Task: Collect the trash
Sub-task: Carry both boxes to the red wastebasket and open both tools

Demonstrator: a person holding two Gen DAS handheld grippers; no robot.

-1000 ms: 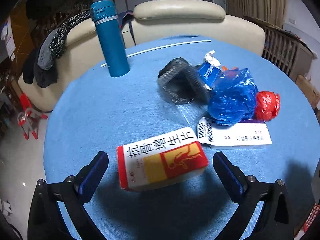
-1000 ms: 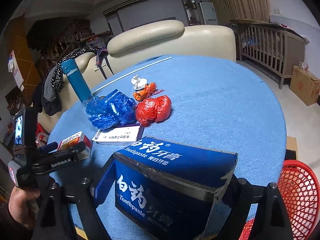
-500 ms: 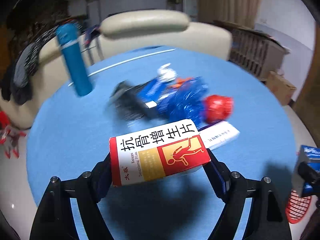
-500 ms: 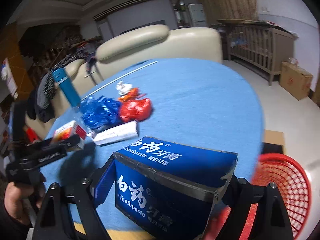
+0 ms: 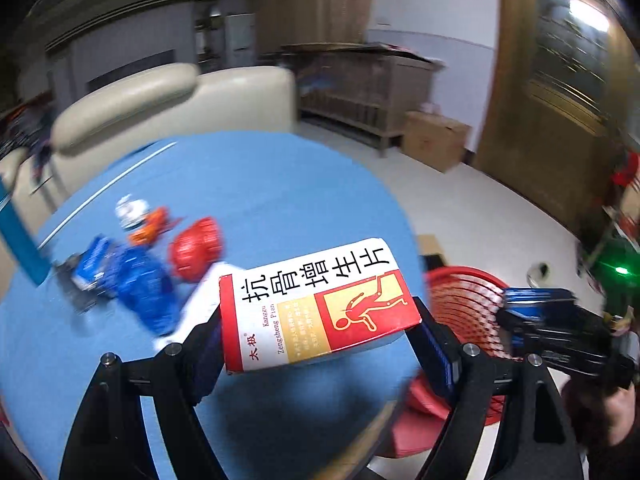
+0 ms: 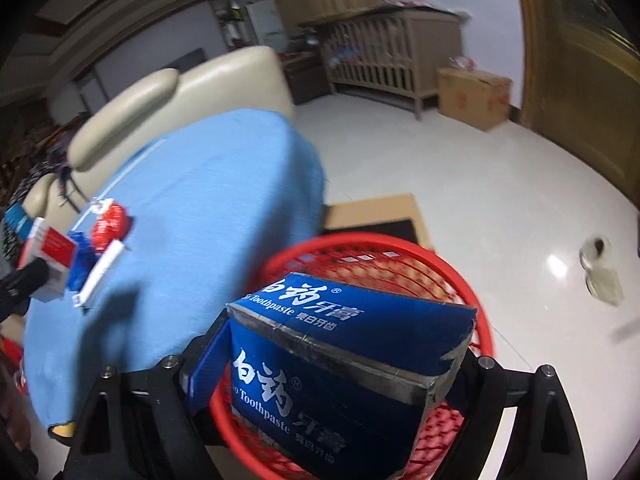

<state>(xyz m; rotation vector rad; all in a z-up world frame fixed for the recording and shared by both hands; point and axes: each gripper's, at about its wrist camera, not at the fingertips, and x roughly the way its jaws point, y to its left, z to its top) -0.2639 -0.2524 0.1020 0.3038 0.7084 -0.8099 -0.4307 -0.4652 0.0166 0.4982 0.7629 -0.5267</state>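
Note:
My left gripper point(image 5: 320, 340) is shut on a red, white and yellow medicine box point(image 5: 316, 304) and holds it above the blue table's point(image 5: 260, 184) right edge. My right gripper point(image 6: 336, 372) is shut on a blue toothpaste box point(image 6: 340, 364) and holds it over the red mesh basket point(image 6: 384, 256) on the floor. The basket also shows in the left wrist view point(image 5: 464, 300), with the right gripper above it. A red bag point(image 5: 196, 248), a blue bag point(image 5: 140, 284), orange and white scraps point(image 5: 140, 216) and a white carton lie on the table.
A cream sofa point(image 5: 168, 100) stands behind the table. A blue flask point(image 5: 20, 248) stands at the table's left. A wooden crib point(image 6: 392, 60) and a cardboard box point(image 6: 472, 96) stand at the far wall. Flat cardboard point(image 6: 376, 208) lies beside the basket.
My left gripper closed on the medicine box, lifted it and swung right toward the basket. My right gripper carried the toothpaste box from over the table to over the basket.

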